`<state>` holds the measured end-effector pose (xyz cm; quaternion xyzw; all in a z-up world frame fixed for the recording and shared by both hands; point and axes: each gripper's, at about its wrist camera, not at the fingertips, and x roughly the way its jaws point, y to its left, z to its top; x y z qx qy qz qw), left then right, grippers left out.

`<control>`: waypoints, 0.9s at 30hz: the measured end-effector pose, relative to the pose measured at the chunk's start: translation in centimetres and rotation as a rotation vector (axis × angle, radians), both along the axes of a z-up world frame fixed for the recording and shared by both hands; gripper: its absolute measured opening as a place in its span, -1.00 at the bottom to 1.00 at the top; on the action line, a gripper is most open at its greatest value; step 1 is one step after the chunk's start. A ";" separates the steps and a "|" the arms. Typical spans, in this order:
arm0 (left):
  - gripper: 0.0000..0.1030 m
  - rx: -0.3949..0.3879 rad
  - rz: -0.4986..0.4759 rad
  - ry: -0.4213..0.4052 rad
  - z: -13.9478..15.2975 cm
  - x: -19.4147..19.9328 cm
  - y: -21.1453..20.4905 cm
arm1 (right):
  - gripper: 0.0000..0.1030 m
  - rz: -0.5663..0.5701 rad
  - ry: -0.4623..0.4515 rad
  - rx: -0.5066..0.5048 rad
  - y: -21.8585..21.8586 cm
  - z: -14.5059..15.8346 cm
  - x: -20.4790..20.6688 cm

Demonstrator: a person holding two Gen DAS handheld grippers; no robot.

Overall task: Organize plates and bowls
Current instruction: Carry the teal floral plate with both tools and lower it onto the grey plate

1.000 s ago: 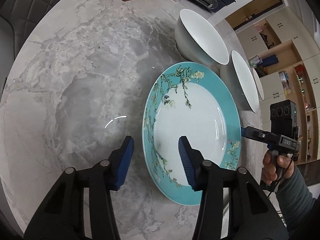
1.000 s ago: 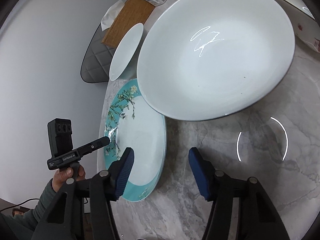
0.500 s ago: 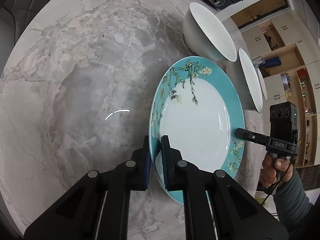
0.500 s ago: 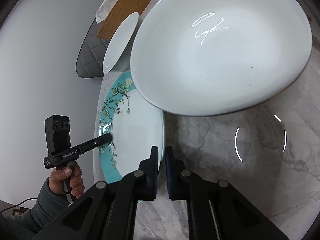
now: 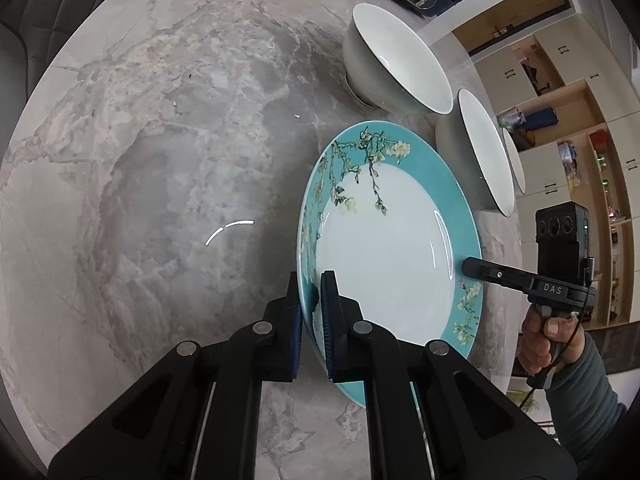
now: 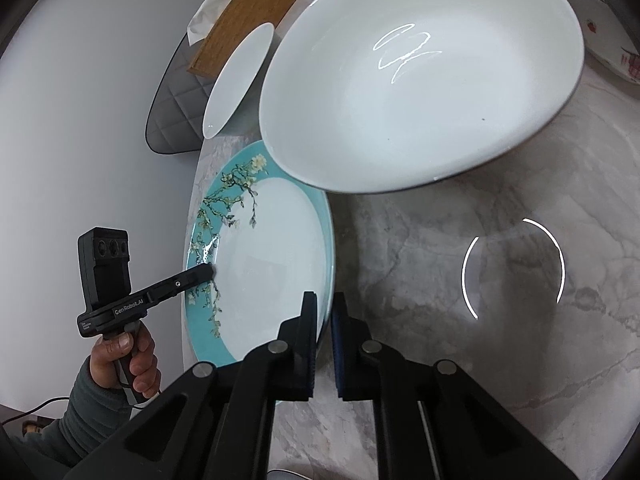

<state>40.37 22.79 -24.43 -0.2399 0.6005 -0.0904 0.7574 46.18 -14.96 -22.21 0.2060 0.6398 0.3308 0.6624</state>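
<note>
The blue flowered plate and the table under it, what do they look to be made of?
The plate looks like glazed ceramic or porcelain: glossy, with sharp light streaks on its white centre and a printed blossom pattern on the teal rim. The table looks like polished marble or marble-look stone: grey veining and a mirrored lamp reflection. Which of the two, the pictures cannot settle.

opposed close wrist views, shared plate (image 5: 384, 248)

A grey marble worktop (image 5: 160, 152) filled the frame; pale wooden cabinets (image 5: 560, 92) lined the right, a quilted grey chair (image 5: 36, 4) sat upper left.
</note>
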 end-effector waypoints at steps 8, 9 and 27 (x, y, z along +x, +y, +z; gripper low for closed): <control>-0.87 -0.001 0.004 -0.021 1.0 -1.3 -1.1 | -0.83 0.005 -0.031 -0.010 -0.1 1.8 -1.4; -0.87 -0.005 0.003 -0.024 1.2 -1.5 -1.3 | -0.83 0.003 -0.035 -0.007 -0.2 2.0 -1.6; -0.88 -0.075 -0.150 -0.056 4.3 -5.9 -8.4 | -0.83 -0.089 -0.085 -0.004 -4.9 5.6 -8.6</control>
